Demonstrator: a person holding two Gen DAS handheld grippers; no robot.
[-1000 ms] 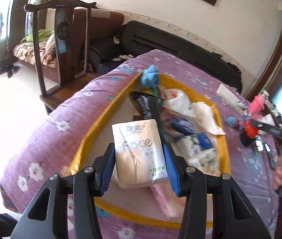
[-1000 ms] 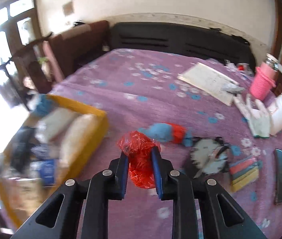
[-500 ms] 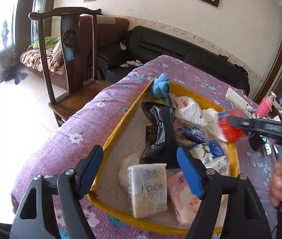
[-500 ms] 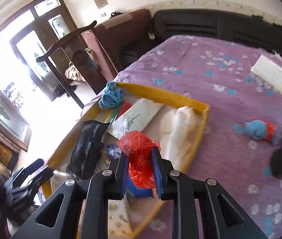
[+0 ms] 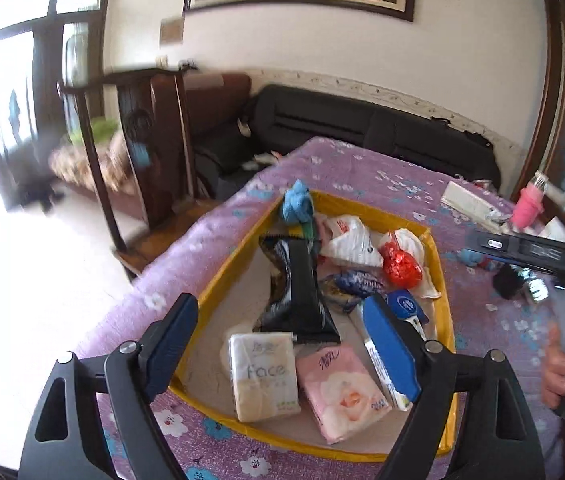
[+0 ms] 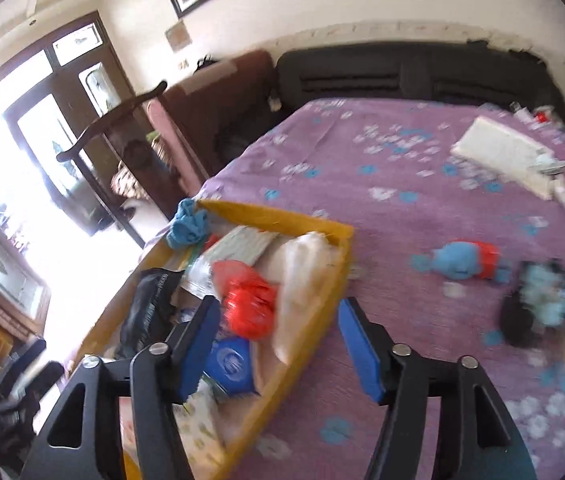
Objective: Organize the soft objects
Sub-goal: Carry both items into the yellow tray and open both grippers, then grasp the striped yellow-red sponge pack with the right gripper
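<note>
A yellow-rimmed tray (image 5: pixel 226 268) on the purple flowered cloth holds soft packs. The white "Face" tissue pack (image 5: pixel 263 374) lies at its near end beside a pink tissue pack (image 5: pixel 340 390) and a black wrapper (image 5: pixel 296 288). The red plastic bag (image 5: pixel 402 266) lies in the tray's far right part; it also shows in the right wrist view (image 6: pixel 248 306). My left gripper (image 5: pixel 282 344) is open and empty above the tray's near end. My right gripper (image 6: pixel 278 346) is open and empty over the tray's right rim (image 6: pixel 310 344).
A blue cloth (image 5: pixel 297 202) hangs on the tray's far corner. A blue and red plush toy (image 6: pixel 464 260), a dark clock (image 6: pixel 538 304), a white booklet (image 6: pixel 502 154) and a pink bottle (image 5: pixel 528 202) lie on the cloth to the right. A wooden chair (image 5: pixel 150 148) stands at the left.
My left gripper let go of the Face tissue pack, which now lies in the tray, and pulled back. My right gripper carried the red bag over the tray, opened and dropped it in.
</note>
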